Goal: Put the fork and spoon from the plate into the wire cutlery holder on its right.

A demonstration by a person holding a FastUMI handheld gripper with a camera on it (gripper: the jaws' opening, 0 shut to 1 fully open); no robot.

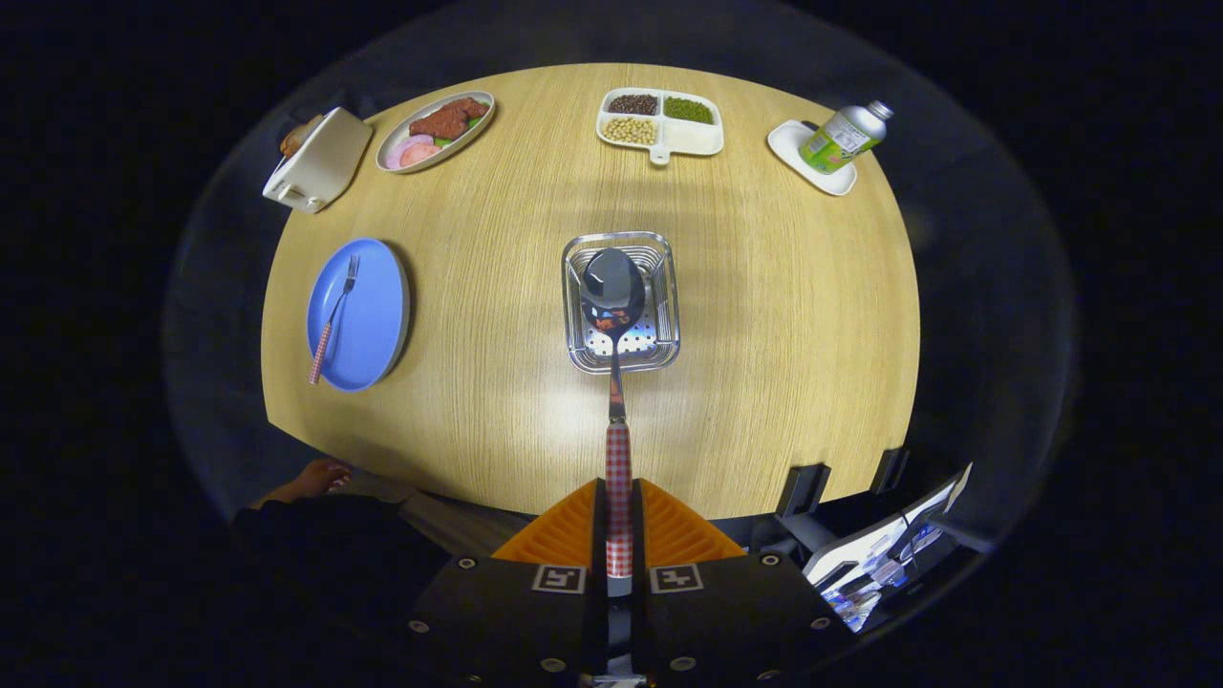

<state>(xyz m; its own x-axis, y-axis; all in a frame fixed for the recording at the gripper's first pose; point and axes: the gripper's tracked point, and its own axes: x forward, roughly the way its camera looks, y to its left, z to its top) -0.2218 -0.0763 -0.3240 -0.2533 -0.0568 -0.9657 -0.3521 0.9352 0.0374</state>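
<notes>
Over the square wire holder (pixel 621 302), the gripper (pixel 618 521) clenches a glossy spoon (pixel 612 290) (checkered handle).

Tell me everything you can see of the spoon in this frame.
The spoon has a shiny metal bowl and neck and a red-and-white checked handle. The hand-held gripper is shut on that handle, both fingers pressing it, so the spoon points straight ahead along them. Its bowl hangs over the open top of the wire cutlery holder on the wooden table. Whether it touches the holder cannot be told.
</notes>
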